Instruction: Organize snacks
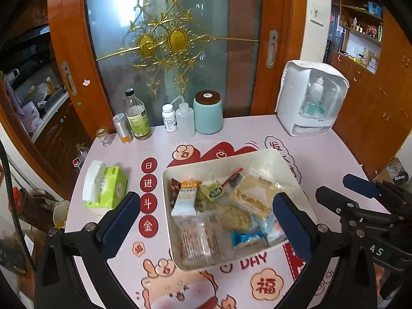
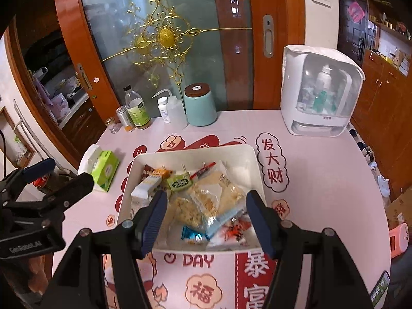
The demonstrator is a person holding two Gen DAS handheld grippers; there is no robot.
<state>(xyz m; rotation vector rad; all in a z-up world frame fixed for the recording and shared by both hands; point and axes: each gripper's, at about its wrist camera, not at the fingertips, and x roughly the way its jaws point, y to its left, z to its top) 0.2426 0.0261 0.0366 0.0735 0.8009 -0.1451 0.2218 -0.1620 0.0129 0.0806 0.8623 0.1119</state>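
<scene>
A white rectangular tray (image 1: 219, 161) (image 2: 253, 162) sits on the pink printed table and holds several wrapped snacks: a white bar (image 1: 183, 200) (image 2: 145, 186), a green packet (image 1: 215, 193) (image 2: 179, 182), clear cracker packs (image 1: 251, 198) (image 2: 206, 200), a blue candy (image 1: 247, 239) (image 2: 191, 235). My left gripper (image 1: 207, 222) is open and empty, above the tray's near half. My right gripper (image 2: 206, 220) is open and empty, above the tray's near edge. Each gripper shows at the side of the other's view.
A green tissue box (image 1: 106, 189) (image 2: 104, 171) lies left of the tray. Bottles, a tin and a teal canister (image 1: 208, 112) (image 2: 200, 104) line the back edge. A white appliance (image 1: 311, 97) (image 2: 322, 90) stands back right. A glass door is behind.
</scene>
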